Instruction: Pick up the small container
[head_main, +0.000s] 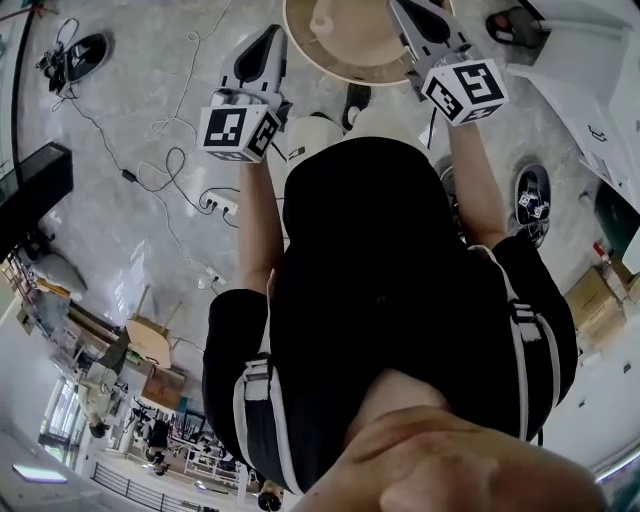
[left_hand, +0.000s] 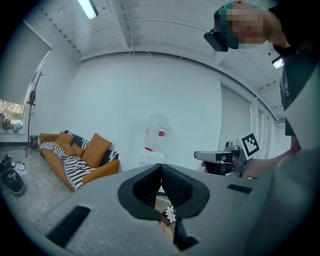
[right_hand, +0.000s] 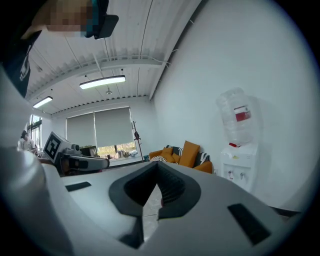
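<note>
In the head view a round wooden table (head_main: 345, 55) stands ahead of me with a beige object (head_main: 330, 15) on it. My left gripper (head_main: 271, 34) reaches toward the table's left rim. My right gripper (head_main: 404, 10) is over its right side. In the left gripper view the jaws of the left gripper (left_hand: 161, 168) are shut with nothing between them. Below them a small dark thing with white flowers (left_hand: 170, 214) shows on the wood. In the right gripper view the right gripper (right_hand: 156, 168) is likewise shut and empty. Each gripper view shows the other gripper alongside.
Cables and a power strip (head_main: 221, 204) lie on the floor at the left, with shoes (head_main: 84, 54) further off. An orange sofa (left_hand: 82, 156) and a water dispenser (left_hand: 157, 134) stand by the far wall. White furniture (head_main: 590, 70) is at the right.
</note>
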